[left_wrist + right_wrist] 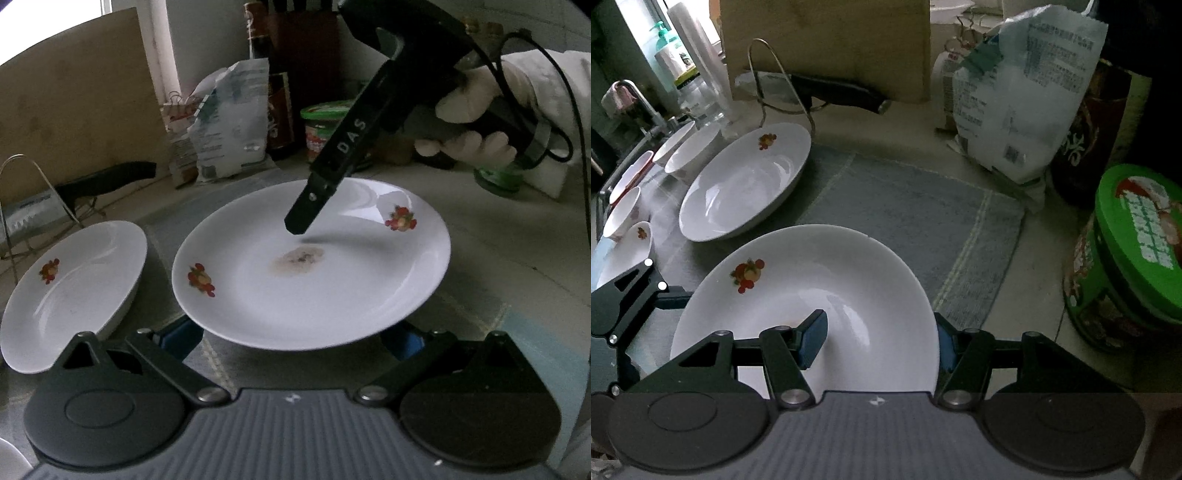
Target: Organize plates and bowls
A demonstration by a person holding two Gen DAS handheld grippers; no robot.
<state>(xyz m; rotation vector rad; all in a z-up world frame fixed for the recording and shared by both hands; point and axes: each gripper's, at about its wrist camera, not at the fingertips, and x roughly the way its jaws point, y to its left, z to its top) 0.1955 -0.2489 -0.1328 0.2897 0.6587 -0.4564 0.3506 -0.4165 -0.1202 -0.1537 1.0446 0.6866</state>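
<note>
We see the right gripper (pixel 882 341) with spread fingers straddling the plate's (pixel 827 280) rim, the left gripper (pixel 291 338) open beneath it.

A white plate (pixel 310 266) with red flower prints and a brownish stain at its centre sits level above the grey mat. A second flowered white plate (pixel 70 291) lies just left of it. Several small white bowls (pixel 690 151) stand in a row further left.

glossy white ceramic plate (pixel 310 266), matt woven cloth mat (pixel 916 221), crinkly plastic bag (pixel 1023 99).
</note>
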